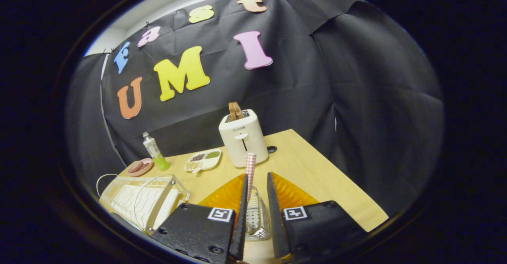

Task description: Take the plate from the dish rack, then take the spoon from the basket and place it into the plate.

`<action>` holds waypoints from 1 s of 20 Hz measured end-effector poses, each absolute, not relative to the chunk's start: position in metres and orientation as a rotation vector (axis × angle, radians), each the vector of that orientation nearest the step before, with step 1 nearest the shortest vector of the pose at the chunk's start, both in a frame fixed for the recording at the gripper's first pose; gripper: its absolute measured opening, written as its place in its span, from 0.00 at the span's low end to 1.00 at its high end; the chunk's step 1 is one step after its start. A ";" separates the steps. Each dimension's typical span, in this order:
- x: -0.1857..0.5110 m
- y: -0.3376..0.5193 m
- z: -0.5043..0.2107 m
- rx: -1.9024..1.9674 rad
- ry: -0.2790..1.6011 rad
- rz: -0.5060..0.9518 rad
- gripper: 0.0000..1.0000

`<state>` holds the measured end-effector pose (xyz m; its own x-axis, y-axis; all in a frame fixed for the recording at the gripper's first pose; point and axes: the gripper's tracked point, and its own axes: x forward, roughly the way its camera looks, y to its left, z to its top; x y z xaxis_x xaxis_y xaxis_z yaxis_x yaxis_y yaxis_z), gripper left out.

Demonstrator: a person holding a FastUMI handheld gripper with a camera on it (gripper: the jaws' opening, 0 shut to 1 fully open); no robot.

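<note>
We see the gripper (257, 200) w/ fingers spread, a clear gap between them, pinching nothing; the spoon (250, 167), only its red-checked handle visible, stands upright in the basket (257, 220) just inside the left finger (242, 212); can't tell if it touches that finger; its bowl is hidden. Basket sits between the fingers, its base cut off by them. The plate (225, 194), orange, lies flat on the table (317, 169) under the fingers, mostly covered. Dish rack (138, 200) is left of the fingers, near edge cut off. Beyond: toaster (242, 139), tray (202, 160) w/ compartments, contents hard to make out; tube (152, 147); pink dish (140, 167).
</note>
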<state>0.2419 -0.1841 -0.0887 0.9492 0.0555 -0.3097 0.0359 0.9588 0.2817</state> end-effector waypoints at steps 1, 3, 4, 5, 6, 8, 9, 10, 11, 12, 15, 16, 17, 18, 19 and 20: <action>0.244 -0.183 -0.087 0.291 0.324 0.009 0.30; 0.250 -0.180 -0.086 0.295 0.330 0.016 0.29; 0.254 -0.180 -0.086 0.295 0.332 0.011 0.29; 0.258 -0.179 -0.087 0.295 0.342 0.010 0.29; 0.261 -0.176 -0.090 0.297 0.359 0.017 0.30; 0.270 -0.173 -0.096 0.299 0.390 0.018 0.33; 0.274 -0.170 -0.100 0.300 0.406 0.024 0.33; 0.275 -0.169 -0.103 0.297 0.416 0.022 0.33; 0.277 -0.168 -0.104 0.296 0.426 0.022 0.33; 0.281 -0.167 -0.107 0.294 0.432 0.017 0.33; 0.283 -0.165 -0.109 0.305 0.448 0.017 0.29; 0.284 -0.168 -0.109 0.307 0.446 0.010 0.28; 0.282 -0.166 -0.107 0.312 0.443 0.016 0.22; 0.280 -0.164 -0.104 0.318 0.438 0.027 0.19; 0.276 -0.163 -0.100 0.322 0.428 0.032 0.16; 0.272 -0.163 -0.093 0.329 0.404 0.034 0.15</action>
